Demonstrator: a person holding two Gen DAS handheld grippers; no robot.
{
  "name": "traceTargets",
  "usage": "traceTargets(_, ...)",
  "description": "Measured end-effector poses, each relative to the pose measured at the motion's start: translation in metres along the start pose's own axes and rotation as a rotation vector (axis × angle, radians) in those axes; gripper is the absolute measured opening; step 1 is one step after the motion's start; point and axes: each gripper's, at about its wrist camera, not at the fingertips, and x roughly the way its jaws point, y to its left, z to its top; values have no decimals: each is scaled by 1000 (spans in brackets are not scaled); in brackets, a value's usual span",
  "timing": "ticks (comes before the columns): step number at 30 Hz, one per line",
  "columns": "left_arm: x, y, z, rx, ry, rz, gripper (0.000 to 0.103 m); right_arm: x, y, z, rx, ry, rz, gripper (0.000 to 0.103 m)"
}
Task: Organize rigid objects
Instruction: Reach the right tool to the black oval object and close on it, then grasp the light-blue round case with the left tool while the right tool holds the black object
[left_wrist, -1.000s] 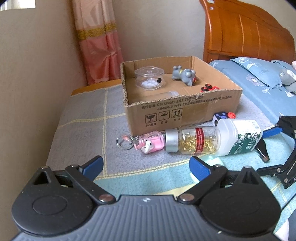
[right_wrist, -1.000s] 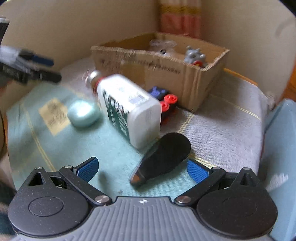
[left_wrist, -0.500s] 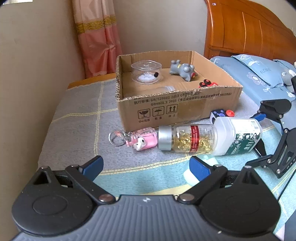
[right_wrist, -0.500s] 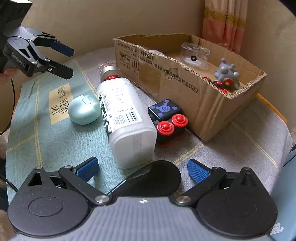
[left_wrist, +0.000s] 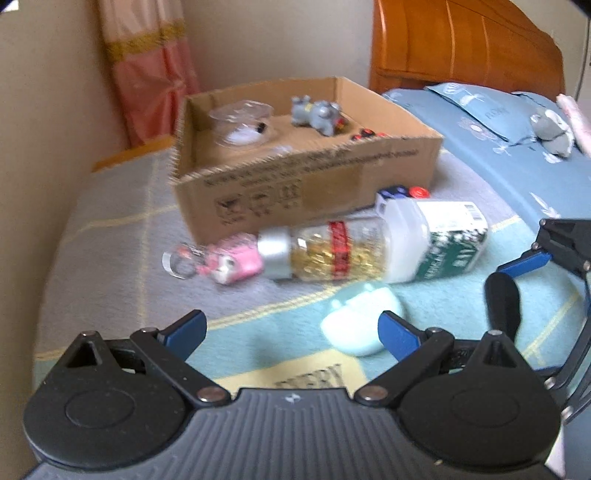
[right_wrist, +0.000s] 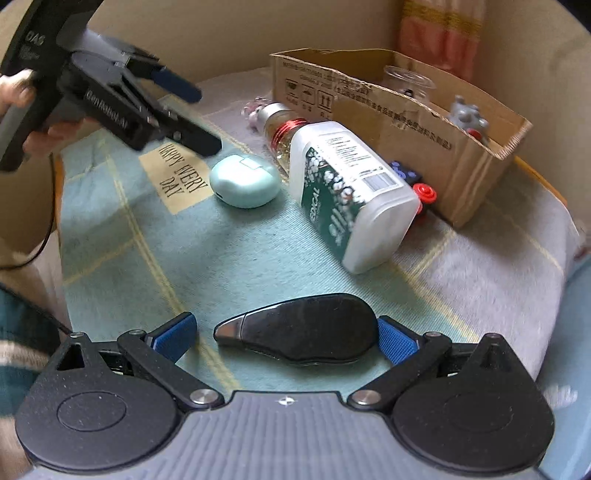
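Cloth (right_wrist: 110, 229), beige patch at 10 o'clock of right wrist view: "HAPPY EVERY DAY". White bottle (right_wrist: 351, 192), green label: "…EDICAL", barcode beside it. Left gripper (right_wrist: 192, 122) body: "GenRobot.AI", possibly misread through blur. Cardboard box (right_wrist: 388, 110), at 1 o'clock: handling pictograms and a printed line, illegible.

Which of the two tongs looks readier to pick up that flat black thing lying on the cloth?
The right tongs. They are open with the black object lying directly between their blue tips, close in. The left tongs, also open, point toward the mint-green case and would have to swing across.
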Motion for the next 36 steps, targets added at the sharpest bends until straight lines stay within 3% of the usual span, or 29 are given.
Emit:
traceTargets(8,31,-22,10,3,36,-60,99,0,19,-6,97,-34,-74,103)
traceTargets(13,41,-19,4,-15,66,-26,99,1,21,-8,118,-44,-92,103)
traceTargets(23,23,12,-18,-21,40,41,99,2,29,-9,164,-61,-131,103)
traceTargets(36,31,-8,-12,-9,4,-18,93,3,21,-8,83,-68,-69,103)
